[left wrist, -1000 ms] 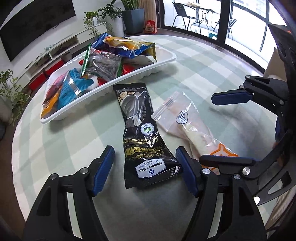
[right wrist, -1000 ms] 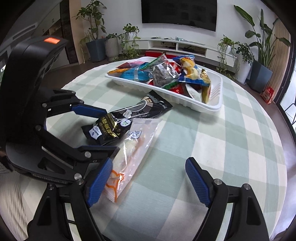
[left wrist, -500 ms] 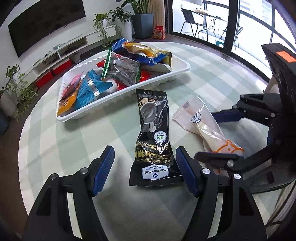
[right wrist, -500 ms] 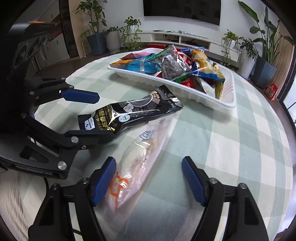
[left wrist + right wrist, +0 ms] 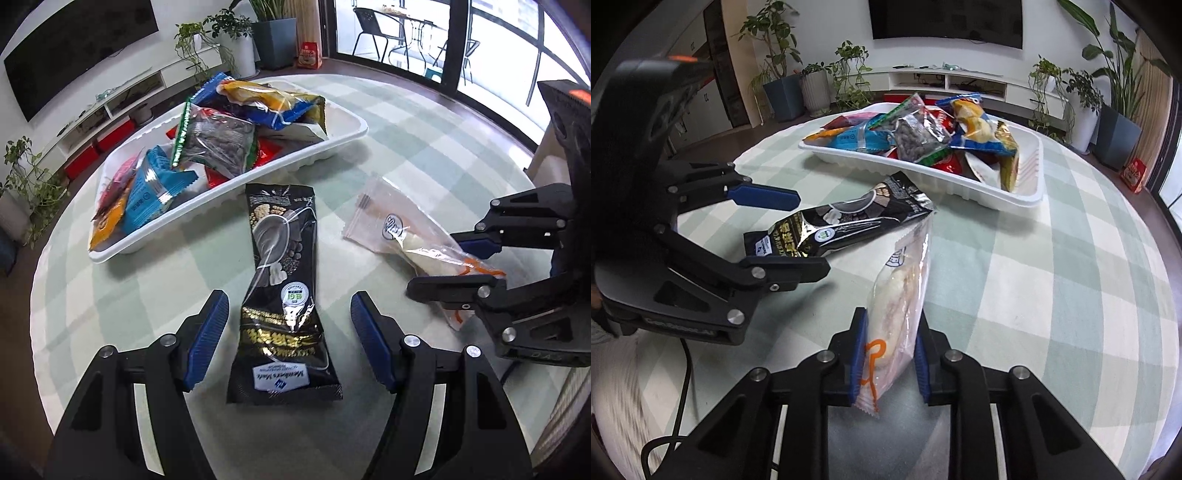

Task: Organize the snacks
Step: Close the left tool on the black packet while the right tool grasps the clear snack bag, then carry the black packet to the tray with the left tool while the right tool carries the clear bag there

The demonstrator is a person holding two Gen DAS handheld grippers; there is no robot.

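Observation:
A black snack pack [image 5: 282, 295] lies lengthwise on the checked tablecloth, its near end between the open fingers of my left gripper [image 5: 290, 338], which do not touch it. To its right lies a clear bag with a white roll [image 5: 410, 243]. My right gripper [image 5: 888, 360] is shut on the near end of that clear bag [image 5: 903, 295]; both blue pads press its sides. In the left wrist view the right gripper [image 5: 454, 266] comes in from the right edge. In the right wrist view the left gripper [image 5: 786, 229] straddles the black pack [image 5: 842, 221].
A white tray [image 5: 332, 147] piled with several snack packs stands behind the two loose packs; it shows too in the right wrist view [image 5: 1030, 192]. Beyond the round table stand potted plants, a low TV shelf and a glass door.
My right gripper's jaws closed from wide apart onto the clear bag's near end. My left gripper stayed open over the black pack, shifting slightly.

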